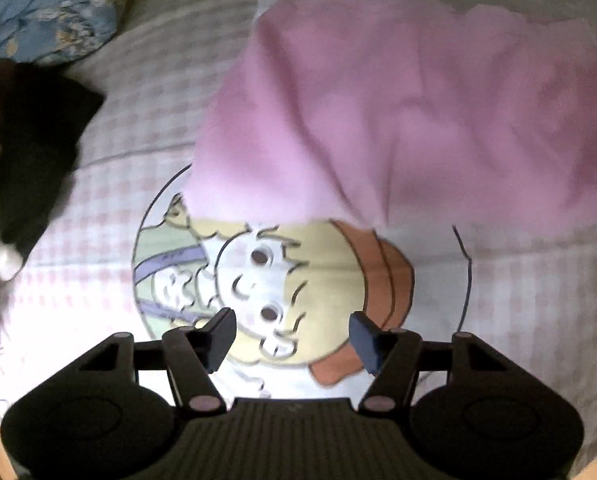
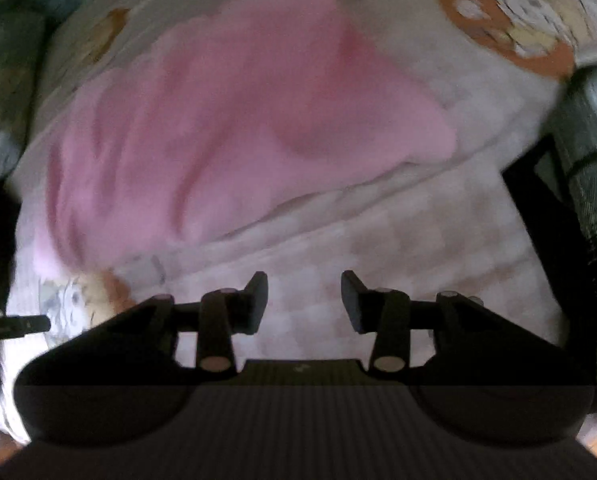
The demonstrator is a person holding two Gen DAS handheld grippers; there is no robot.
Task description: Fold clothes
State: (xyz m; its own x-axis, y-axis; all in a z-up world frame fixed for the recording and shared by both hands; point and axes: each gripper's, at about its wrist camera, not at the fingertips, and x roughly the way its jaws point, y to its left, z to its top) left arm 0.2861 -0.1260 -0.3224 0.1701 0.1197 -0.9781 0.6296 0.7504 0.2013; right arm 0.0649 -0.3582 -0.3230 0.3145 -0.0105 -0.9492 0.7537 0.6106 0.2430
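A pink garment lies spread on a bed sheet with pink checks and cartoon prints. In the left wrist view it fills the upper right, its near edge well beyond my left gripper. That gripper points down over a round cartoon print and stands open with nothing between its fingers. The right wrist view is blurred and shows the pink garment in the upper middle. My right gripper hangs open over the bare checked sheet, short of the garment's edge and holding nothing.
A dark garment lies at the left edge, with a blue flowered pillow behind it. In the right wrist view a dark chair-like frame stands at the right, and a black part of the other gripper pokes in at the left.
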